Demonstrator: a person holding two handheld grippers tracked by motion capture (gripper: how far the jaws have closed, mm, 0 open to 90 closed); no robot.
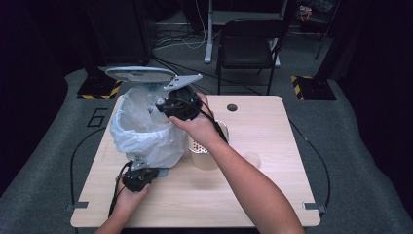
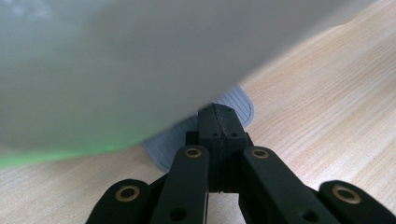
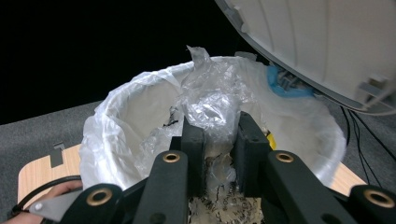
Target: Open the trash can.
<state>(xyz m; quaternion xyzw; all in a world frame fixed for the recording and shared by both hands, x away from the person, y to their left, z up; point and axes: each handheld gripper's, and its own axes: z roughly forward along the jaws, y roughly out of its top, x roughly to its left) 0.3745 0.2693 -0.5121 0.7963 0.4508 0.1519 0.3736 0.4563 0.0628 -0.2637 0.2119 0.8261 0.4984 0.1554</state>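
A white pedal bin (image 1: 146, 131) lined with a white bag stands at the table's left, its grey lid (image 1: 139, 74) raised. My right gripper (image 1: 159, 104) hovers over the bin's mouth, shut on a crumpled piece of clear plastic (image 3: 210, 100) that sticks up between its jaws (image 3: 217, 128). Below it lies the bag-lined opening (image 3: 116, 121), and the lid (image 3: 327, 42) hangs at the upper right. My left gripper (image 1: 152, 171) sits at the foot of the bin, jaws shut, with its tips (image 2: 219, 114) resting on the ribbed grey pedal (image 2: 240, 105).
A cream tub (image 1: 204, 156) stands right beside the bin, under my right forearm. A clear cup (image 1: 253, 159) sits to its right. The wooden table (image 1: 272, 131) has a round hole (image 1: 232, 107) near its far edge. A black chair (image 1: 248, 46) stands behind the table.
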